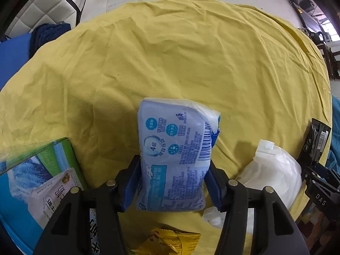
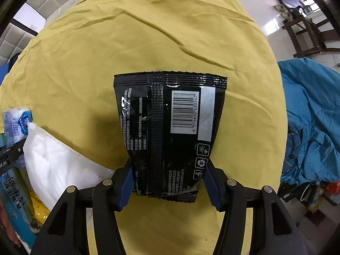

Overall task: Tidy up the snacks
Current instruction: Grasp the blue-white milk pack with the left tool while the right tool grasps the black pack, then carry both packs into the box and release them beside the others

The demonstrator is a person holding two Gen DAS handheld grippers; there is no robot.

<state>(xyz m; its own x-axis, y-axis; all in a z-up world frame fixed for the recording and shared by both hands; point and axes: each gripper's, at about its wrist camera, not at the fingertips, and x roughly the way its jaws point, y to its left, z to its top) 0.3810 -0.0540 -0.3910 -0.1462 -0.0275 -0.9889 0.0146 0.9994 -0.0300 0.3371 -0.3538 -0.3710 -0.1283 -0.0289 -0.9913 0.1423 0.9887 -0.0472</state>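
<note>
My left gripper (image 1: 173, 182) is shut on a pale blue-and-white packet (image 1: 176, 148) with blue print and a barcode, held upright above the yellow cloth (image 1: 170, 53). My right gripper (image 2: 169, 180) is shut on a black foil packet (image 2: 170, 127), its barcode side facing the camera. The black packet (image 1: 316, 142) and the right gripper (image 1: 318, 182) show at the far right of the left wrist view. The blue packet (image 2: 17, 121) appears at the left edge of the right wrist view.
A white pouch (image 1: 274, 170) lies right of the left gripper, also seen as the white pouch (image 2: 55, 165). A blue-green box (image 1: 31, 176) sits at the left. A yellow foil packet (image 1: 170, 242) lies below. Blue fabric (image 2: 312, 116) lies off the table's right.
</note>
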